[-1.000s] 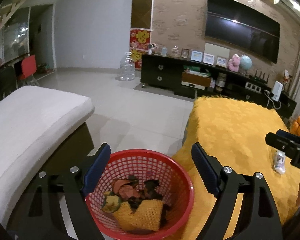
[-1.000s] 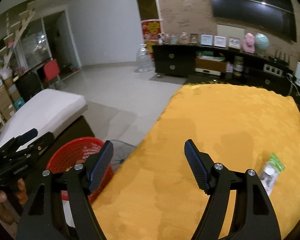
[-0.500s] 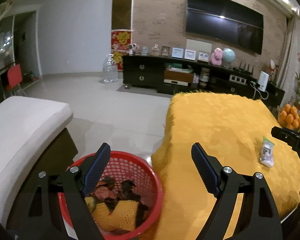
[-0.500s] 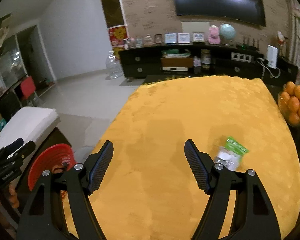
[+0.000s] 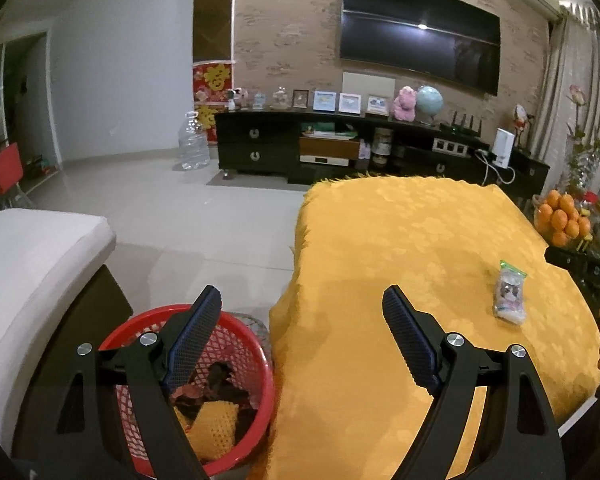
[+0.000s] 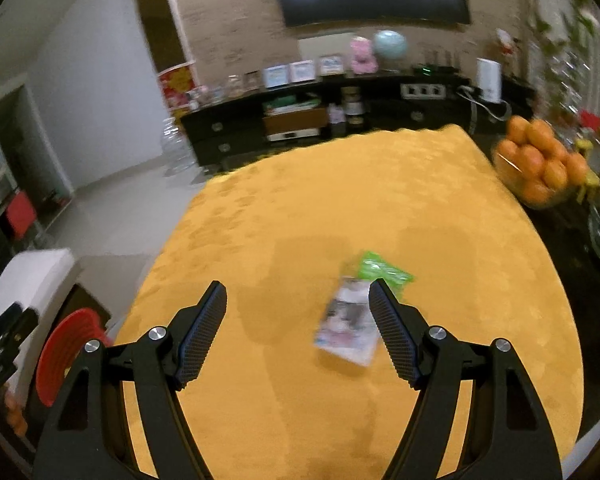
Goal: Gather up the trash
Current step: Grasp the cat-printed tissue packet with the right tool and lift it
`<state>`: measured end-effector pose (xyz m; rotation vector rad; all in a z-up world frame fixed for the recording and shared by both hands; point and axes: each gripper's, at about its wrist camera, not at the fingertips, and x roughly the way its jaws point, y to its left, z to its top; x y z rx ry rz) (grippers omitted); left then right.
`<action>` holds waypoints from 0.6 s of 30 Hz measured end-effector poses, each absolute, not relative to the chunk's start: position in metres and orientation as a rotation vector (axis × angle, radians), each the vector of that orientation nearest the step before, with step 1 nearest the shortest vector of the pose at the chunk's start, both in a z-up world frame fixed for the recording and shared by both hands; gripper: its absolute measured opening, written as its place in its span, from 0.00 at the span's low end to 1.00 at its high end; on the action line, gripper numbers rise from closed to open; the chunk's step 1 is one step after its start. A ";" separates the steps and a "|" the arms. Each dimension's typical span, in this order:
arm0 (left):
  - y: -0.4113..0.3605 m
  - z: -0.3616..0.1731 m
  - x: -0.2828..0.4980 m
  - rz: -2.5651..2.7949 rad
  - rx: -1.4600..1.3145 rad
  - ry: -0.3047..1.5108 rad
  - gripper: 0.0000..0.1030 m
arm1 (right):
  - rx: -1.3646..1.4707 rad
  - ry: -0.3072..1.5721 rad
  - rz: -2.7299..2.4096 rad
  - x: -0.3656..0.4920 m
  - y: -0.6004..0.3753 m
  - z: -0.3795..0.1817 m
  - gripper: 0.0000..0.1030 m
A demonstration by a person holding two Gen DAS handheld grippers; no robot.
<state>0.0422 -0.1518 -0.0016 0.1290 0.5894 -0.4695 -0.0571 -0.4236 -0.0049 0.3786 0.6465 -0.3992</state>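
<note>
Both grippers' fingers apart, empty. Left view alone shows trash inside red basket (image 5: 236,360); right view: packet (image 6: 352,316) near fingers.

Ahead of the right gripper (image 6: 296,320), black with dark blue ribbed pads (image 6: 202,336): a yellow-gold tablecloth (image 6: 340,208) with a faint tone-on-tone blotch pattern, and just inside the right-hand pad a clear wrapper (image 6: 350,326) with a bright green top and a grey-and-white print. Below the left gripper (image 5: 302,336), likewise black and blue: a red mesh basket (image 5: 256,364) with brown, orange-red and yellow scraps inside. Off to the far right, oranges (image 6: 540,160) in vivid orange; to the left, a white cushion (image 5: 32,264) on a dark brown base.
</note>
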 end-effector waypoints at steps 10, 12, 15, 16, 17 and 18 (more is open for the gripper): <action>-0.159 -0.003 0.039 -0.488 0.125 0.606 0.78 | 0.450 0.741 -0.488 -0.053 -0.457 -0.053 0.69; -0.159 -0.004 0.039 -0.492 0.131 0.607 0.78 | 0.449 0.764 -0.479 -0.047 -0.456 -0.063 0.69; -0.161 -0.004 0.038 -0.491 0.133 0.607 0.78 | 0.444 0.794 -0.470 -0.037 -0.454 -0.074 0.69; -0.161 -0.004 0.039 -0.490 0.131 0.609 0.78 | 0.440 0.800 -0.466 -0.034 -0.454 -0.077 0.69; -0.161 -0.004 0.038 -0.489 0.129 0.610 0.78 | 0.430 0.807 -0.465 -0.030 -0.453 -0.080 0.69; -0.160 -0.004 0.039 -0.486 0.125 0.613 0.78 | 0.418 0.811 -0.466 -0.027 -0.451 -0.081 0.69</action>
